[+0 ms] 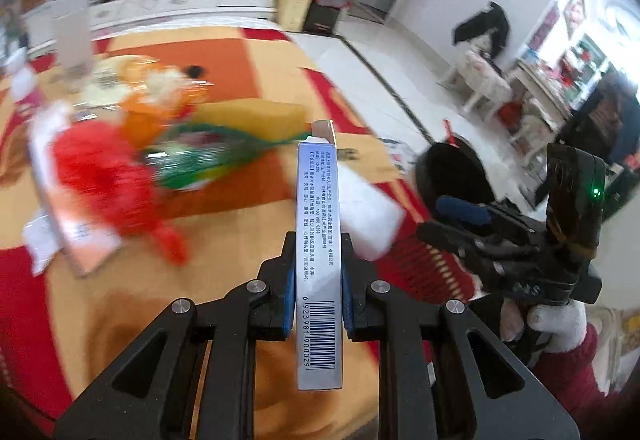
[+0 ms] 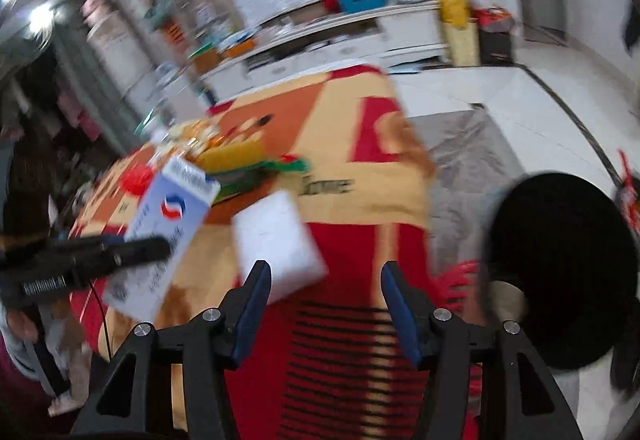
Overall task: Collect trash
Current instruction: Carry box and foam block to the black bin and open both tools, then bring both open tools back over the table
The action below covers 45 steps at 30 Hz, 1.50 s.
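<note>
Between the blue pads of the left hand-held gripper (image 1: 319, 292) sits the slim white-and-blue cardboard medicine box (image 1: 319, 260), pinched on its two broad faces with the barcode edge facing the camera. It's lifted clear of the worktop (image 1: 248, 64), which is covered in an orange, tan and red patterned cloth, and it hangs over the edge nearest the person. The right wrist view shows the same box (image 2: 168, 224) from the side, with its top flap poking up.

My guess is the step in hand is carrying this box over to the round black trash bin (image 2: 560, 272) standing on the floor just off the worktop's right-hand edge. To do it well I'd keep the squeeze firm, since thin card can slide, swing it sideways until it's right over the bin mouth, and only then let go. Don't clip the bin rim with the long end.

The right hand-held gripper (image 2: 326, 304) is spread wide with nothing in it, pointing down at the near edge of the cloth beside the bin.

Count-wise: one medicine box, one bin, one white rectangular foam-like block (image 1: 372, 212) near the near-right corner, plus a blurry pile of crinkly red, green and orange wrappers (image 1: 132, 160) toward the left side. Too smeared to count those properly, several at least.
</note>
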{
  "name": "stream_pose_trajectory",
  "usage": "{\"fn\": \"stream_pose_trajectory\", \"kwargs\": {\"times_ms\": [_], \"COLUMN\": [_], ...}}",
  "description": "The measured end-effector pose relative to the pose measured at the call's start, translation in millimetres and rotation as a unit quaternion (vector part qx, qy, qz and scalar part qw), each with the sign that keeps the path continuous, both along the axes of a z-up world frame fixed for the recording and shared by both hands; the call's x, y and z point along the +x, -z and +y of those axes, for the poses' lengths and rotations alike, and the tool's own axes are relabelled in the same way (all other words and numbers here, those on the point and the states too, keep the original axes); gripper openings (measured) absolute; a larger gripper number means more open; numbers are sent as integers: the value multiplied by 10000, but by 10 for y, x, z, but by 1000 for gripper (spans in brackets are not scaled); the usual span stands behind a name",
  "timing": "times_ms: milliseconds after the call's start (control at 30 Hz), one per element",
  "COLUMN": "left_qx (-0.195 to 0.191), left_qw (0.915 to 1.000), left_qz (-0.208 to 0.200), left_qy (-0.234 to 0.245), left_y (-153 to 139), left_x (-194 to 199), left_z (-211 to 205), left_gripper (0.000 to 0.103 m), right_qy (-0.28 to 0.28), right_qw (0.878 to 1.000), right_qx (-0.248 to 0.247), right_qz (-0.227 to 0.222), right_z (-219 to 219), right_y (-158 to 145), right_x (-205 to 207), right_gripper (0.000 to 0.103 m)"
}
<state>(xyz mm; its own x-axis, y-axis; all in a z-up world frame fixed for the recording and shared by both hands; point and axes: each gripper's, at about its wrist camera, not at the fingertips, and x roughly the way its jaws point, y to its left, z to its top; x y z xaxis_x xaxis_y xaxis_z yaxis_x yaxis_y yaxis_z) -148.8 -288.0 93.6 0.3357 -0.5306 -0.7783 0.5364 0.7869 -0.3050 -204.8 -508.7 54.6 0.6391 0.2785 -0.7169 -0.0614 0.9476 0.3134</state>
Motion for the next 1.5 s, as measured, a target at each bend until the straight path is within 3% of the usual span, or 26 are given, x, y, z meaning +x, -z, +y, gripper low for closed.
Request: {"fn": "stream_pose_trajectory", "kwargs": {"times_ms": [33,67,200,233,267,333,400,567,767,1033,1067,1133,1167,1200,1267,1500], "left_qx": [22,37,-9,-33,-57,-102,-149,-376,-542,-822,-812,-808,-839,-899,-871,-426], "left_qw": [10000,9999,9998,9998,9999,9999,9998,9977,9901,9829,9831,9836,9833,9826,9827,9921], "left_qz": [-11,-17,-24,-22,-24,-32,-21,133,234,592,598,606,658,755,816,230], "left_qy": [-50,-115,-207,-188,-153,-49,93,542,1277,1535,1530,1498,1474,1441,1418,1159], "left_y": [-2,0,-1,-3,-5,-13,-16,-10,-3,141,160,203,240,266,284,178], "left_x": [5,8,5,9,3,-15,-17,-27,-109,48,61,102,121,144,159,27], "left_z": [57,131,233,224,199,110,-40,-587,-1587,-2412,-2463,-2525,-2521,-2513,-2484,-2236], "left_gripper": [16,16,16,16,16,16,16,16,16,17,18,35,52,56,56,56], "right_qy": [-97,-209,-494,-459,-424,-223,-76,572,1807,2737,2826,2961,3002,3026,3023,2850], "right_qw": [9999,9997,9966,9951,9943,9951,9986,9971,9817,9613,9589,9550,9538,9531,9531,9584], "right_qx": [-43,-80,-620,-837,-925,-913,-483,-461,-601,-324,-242,-144,-91,-54,-61,-89], "right_qz": [-3,-23,210,269,314,305,176,-181,-85,10,45,82,82,79,102,130], "right_z": [87,179,528,580,595,518,348,-201,-1087,-1785,-1854,-1902,-1925,-1929,-1908,-1746], "right_y": [12,23,196,271,332,382,297,-10,-124,-80,-56,-41,-29,-18,-7,53], "right_x": [57,120,451,518,559,550,426,-5,-411,-704,-716,-743,-746,-725,-721,-681], "right_gripper": [83,88,88,85,73,60,59,59,60,63,64,72,76,77,78,78]}}
